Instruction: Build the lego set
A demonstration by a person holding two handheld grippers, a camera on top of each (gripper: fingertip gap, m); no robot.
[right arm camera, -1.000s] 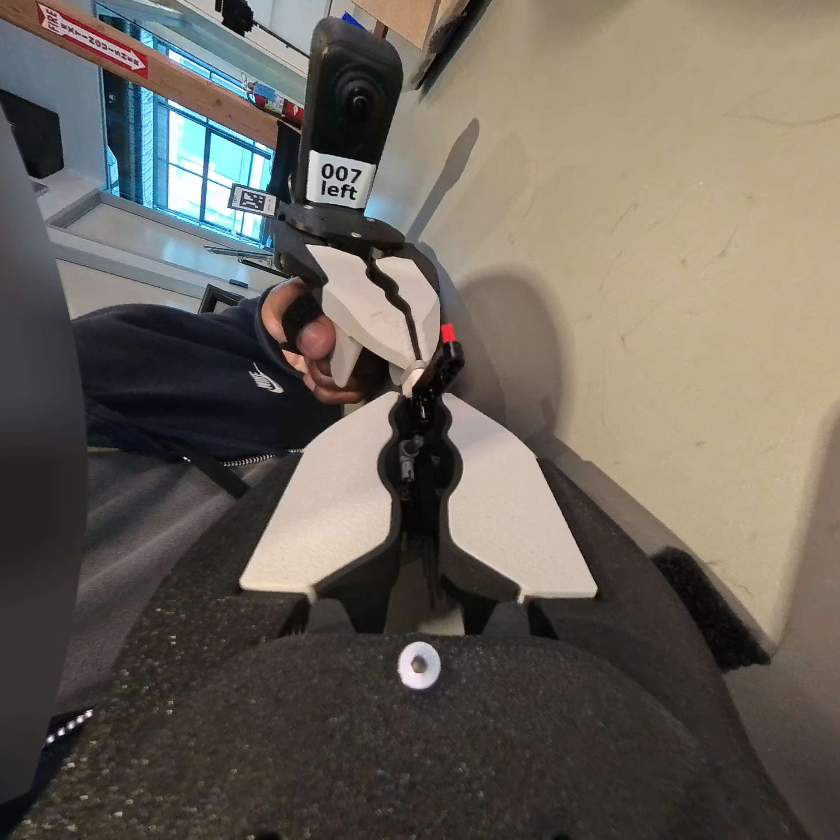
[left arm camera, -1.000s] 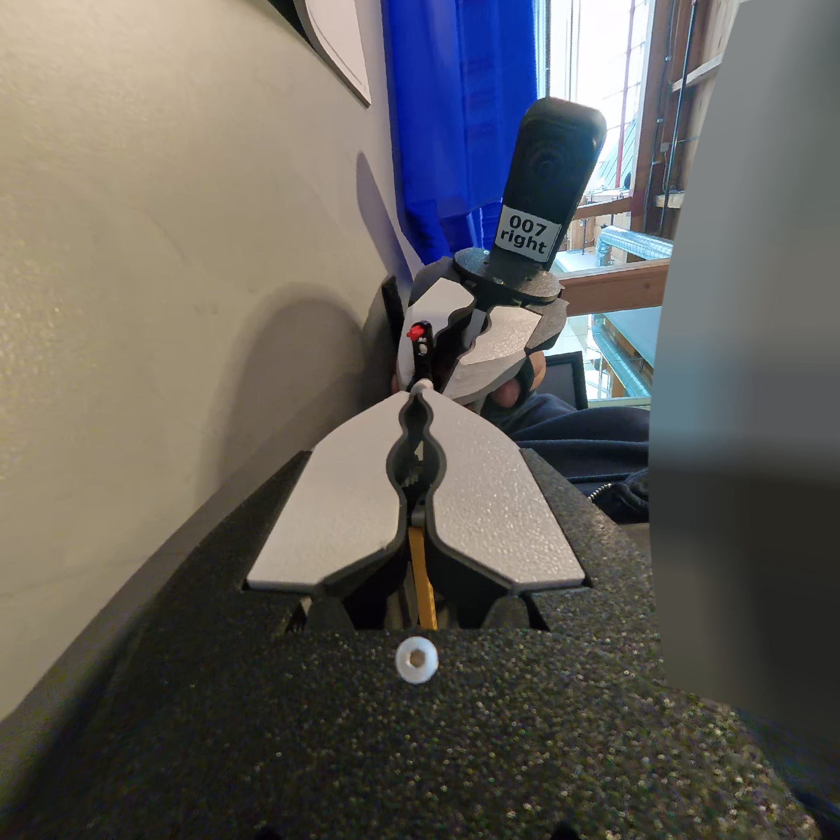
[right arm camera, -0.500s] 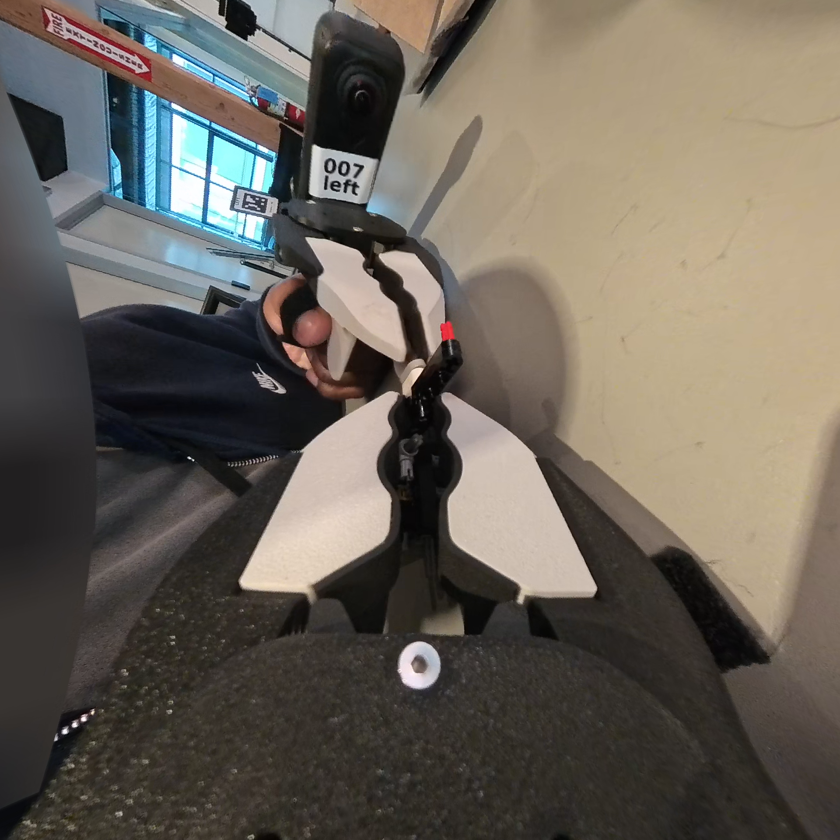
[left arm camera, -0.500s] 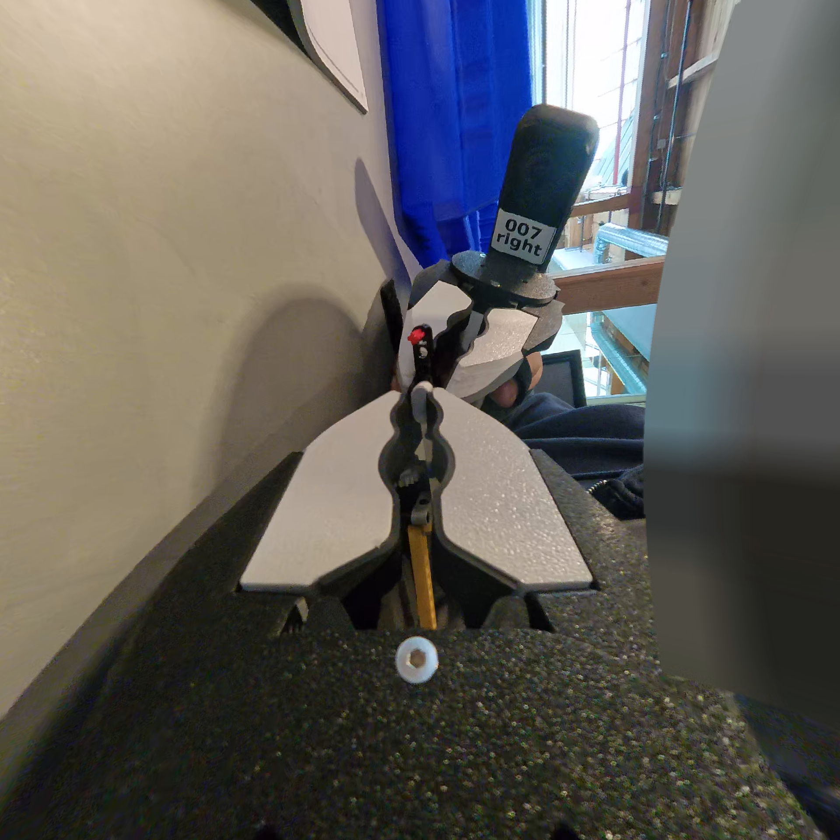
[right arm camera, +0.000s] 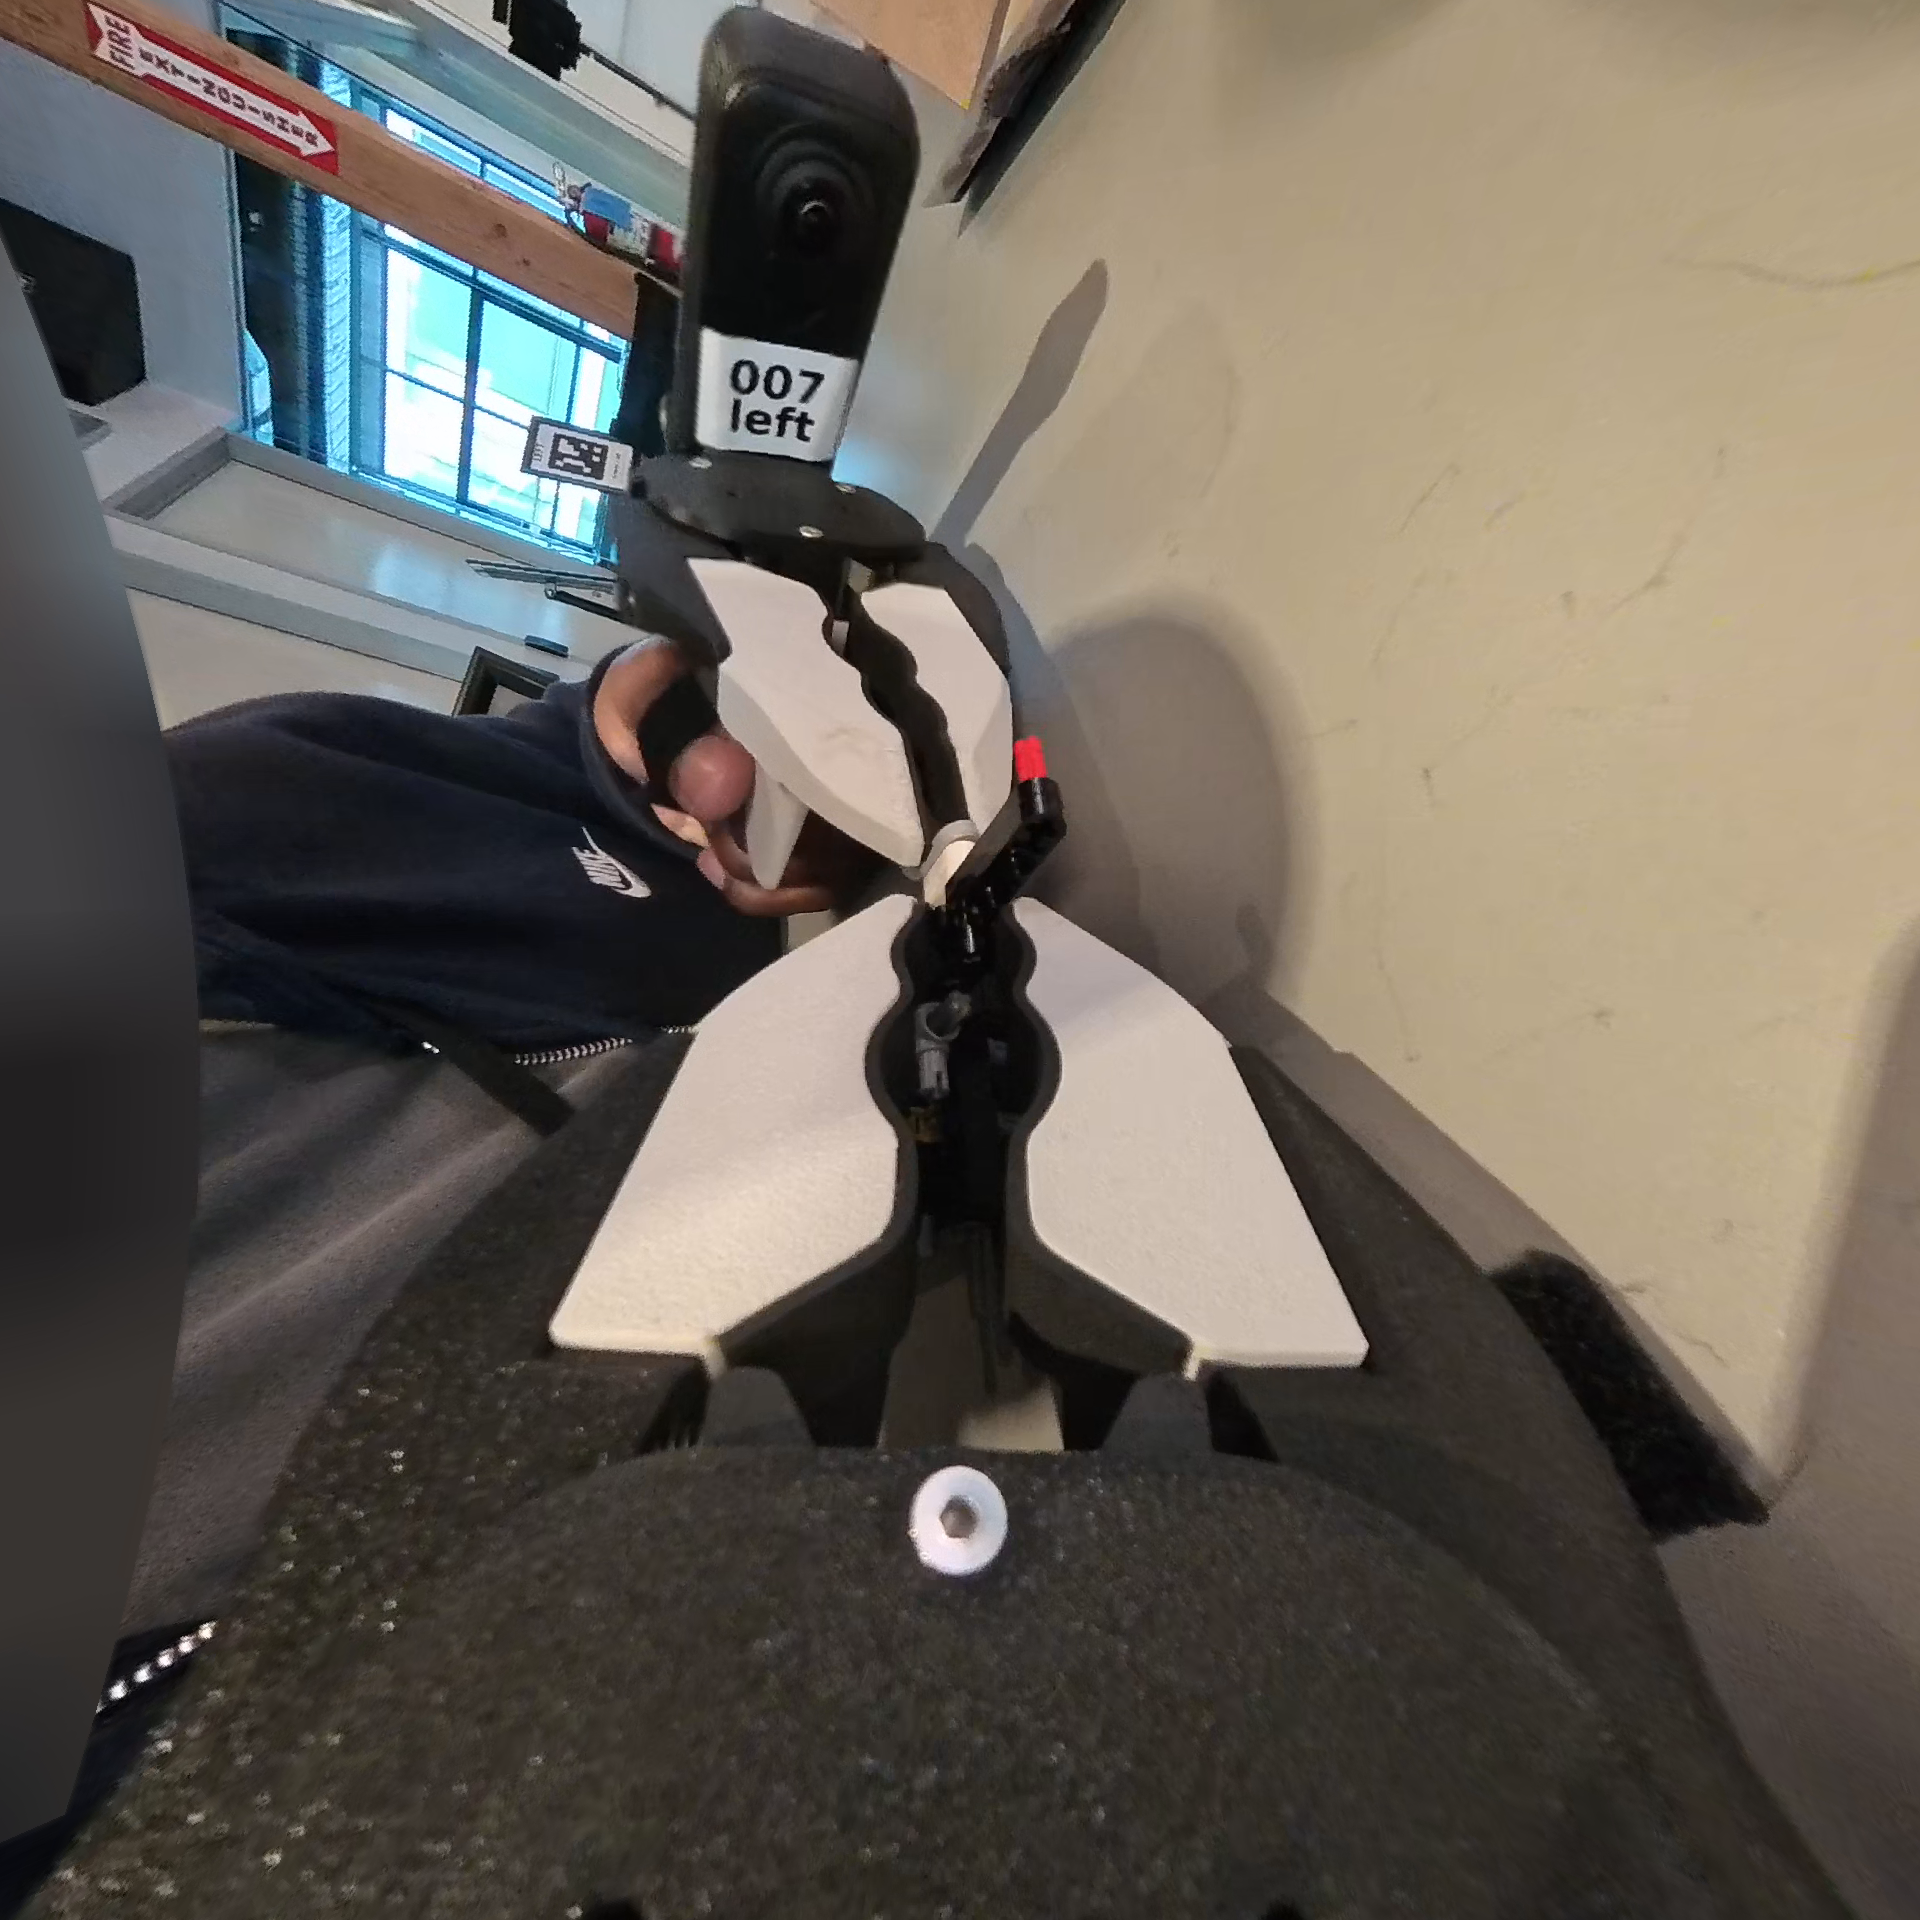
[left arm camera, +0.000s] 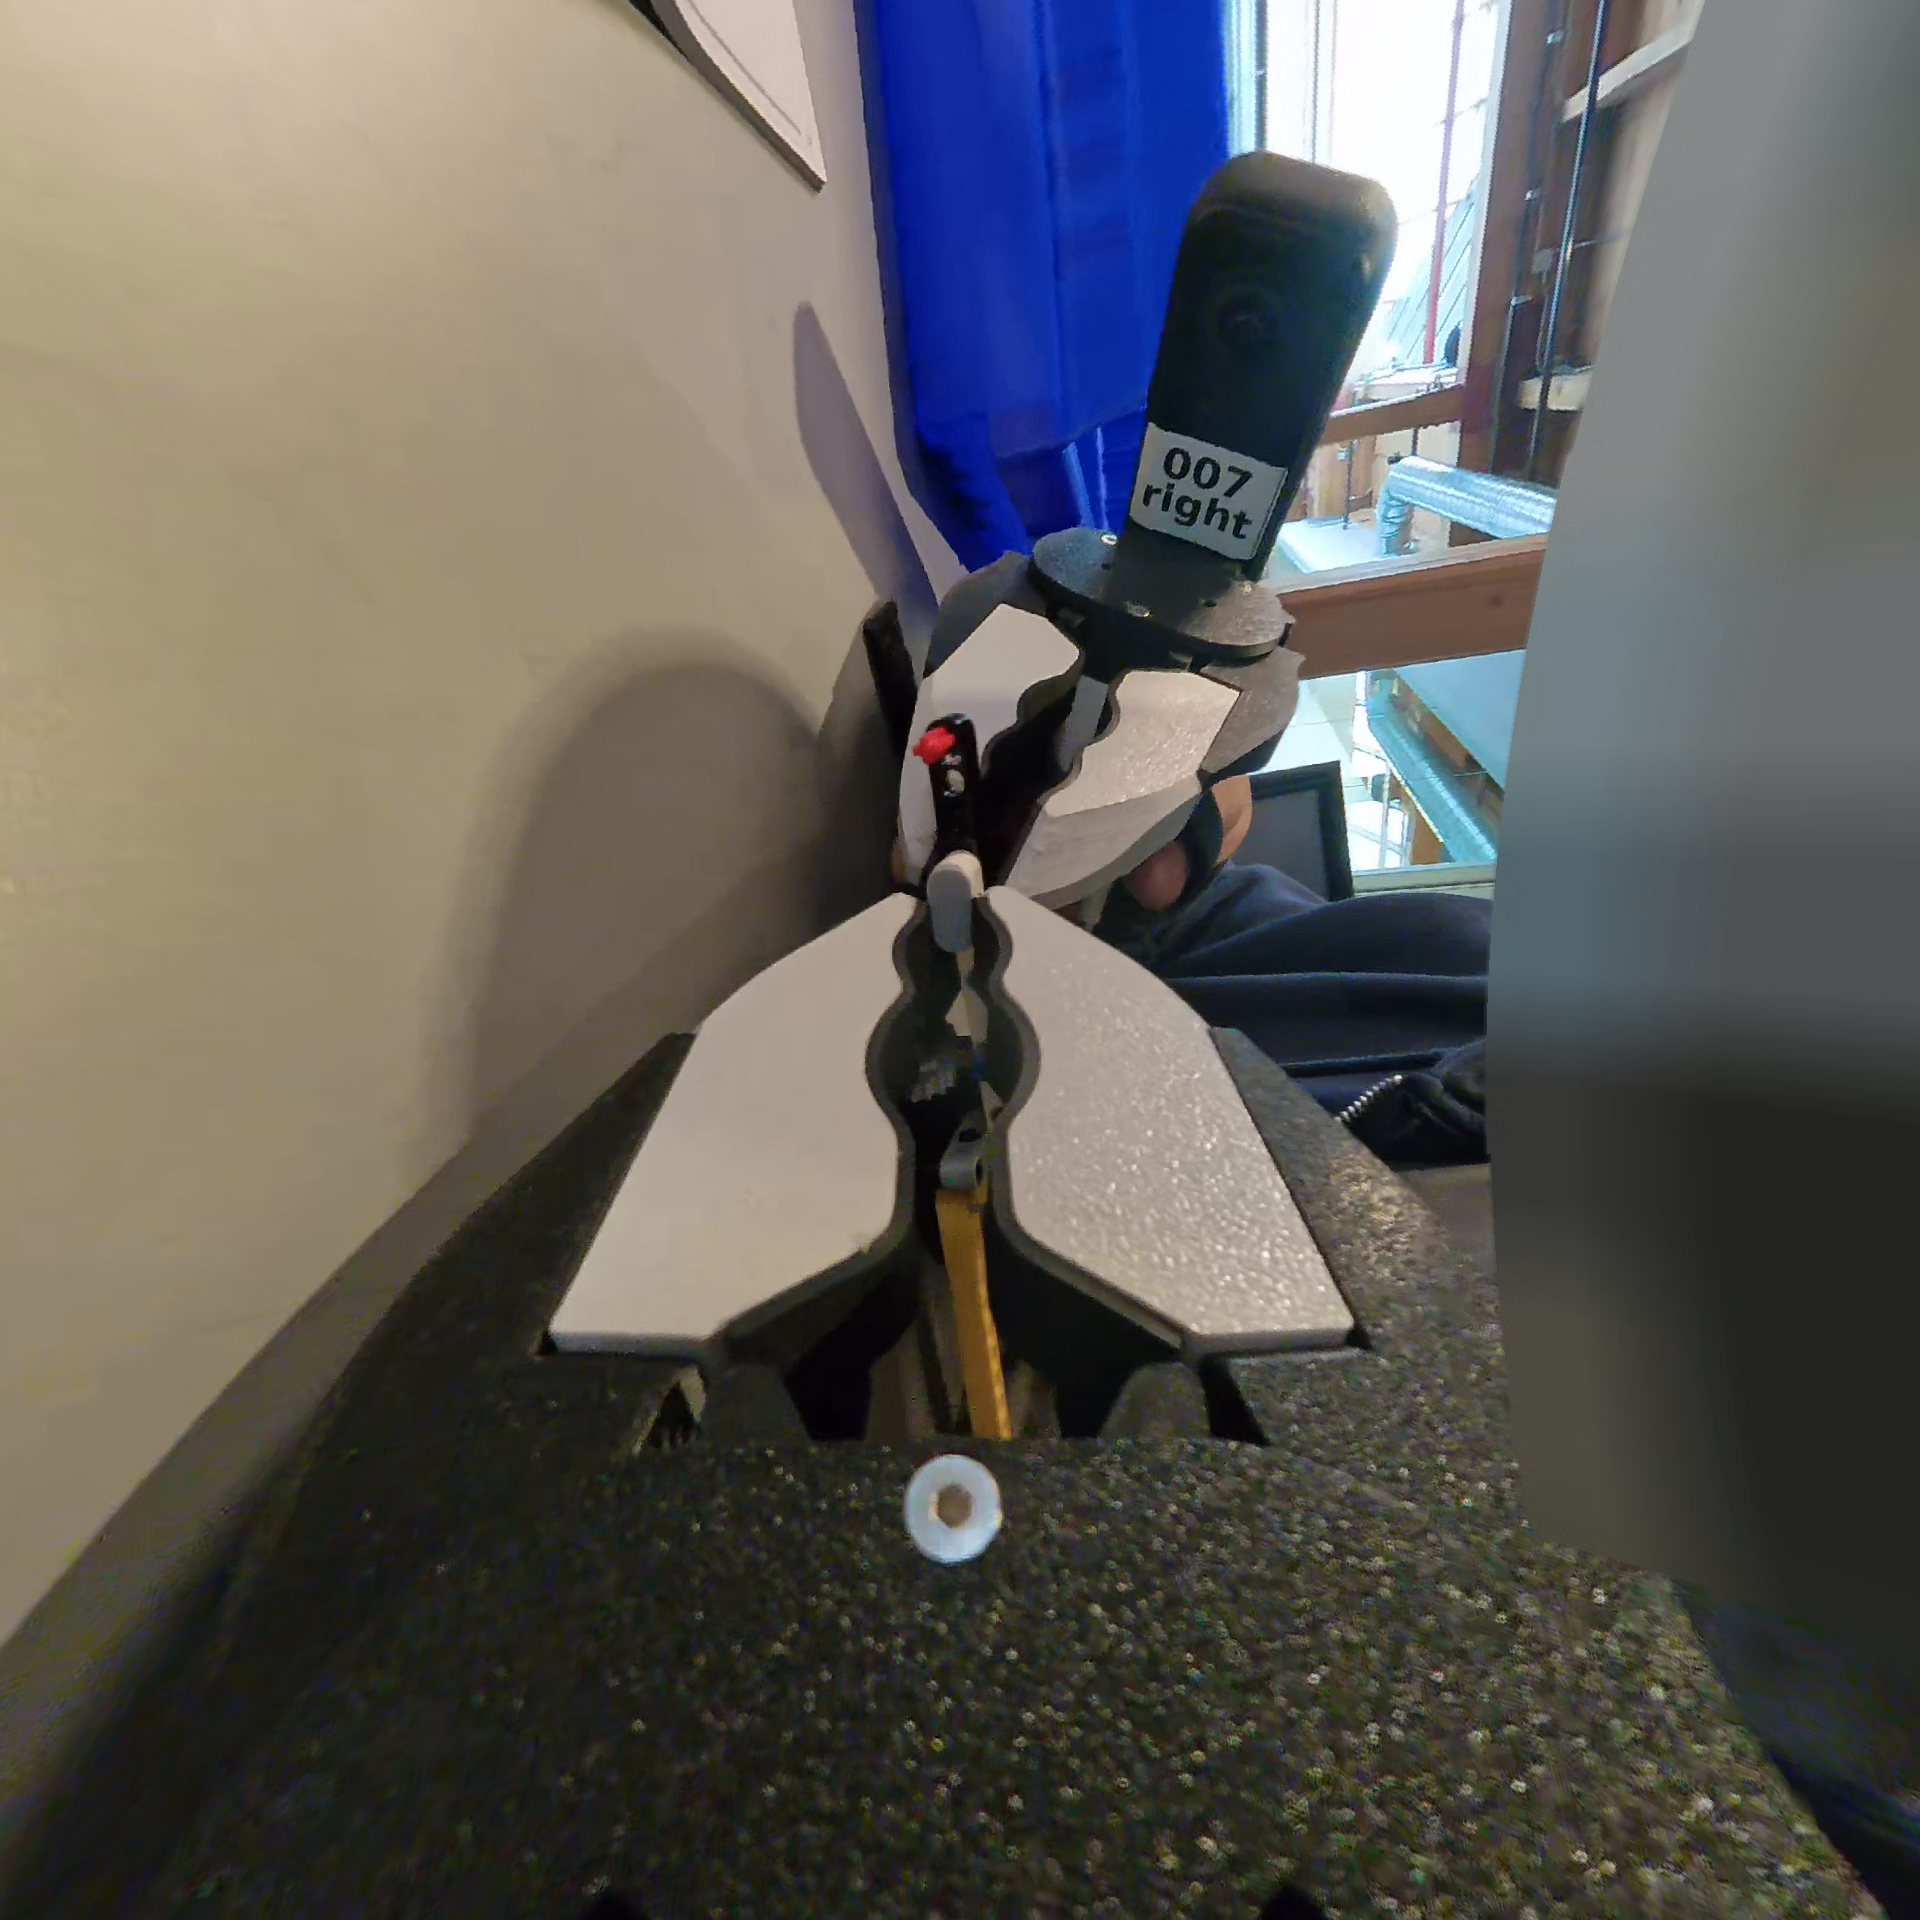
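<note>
Two lego pieces meet tip to tip between the hand-held grippers. A black lego beam with a red pin at its far end sticks out of the right hand-held gripper, its long axis slanting up and to the right, towards the pale counter surface on the right. The jaws are clamped narrowly on it. A light grey lego piece pokes out of the left hand-held gripper, pointing away from the camera, gripped tight, touching the beam's lower part. The left wrist view alone shows a yellow strip and a grey connector deep between those jaws, plus a blue curtain far off. The right wrist view alone shows a bare thumb and a navy sleeve behind the left hand-held gripper.
</note>
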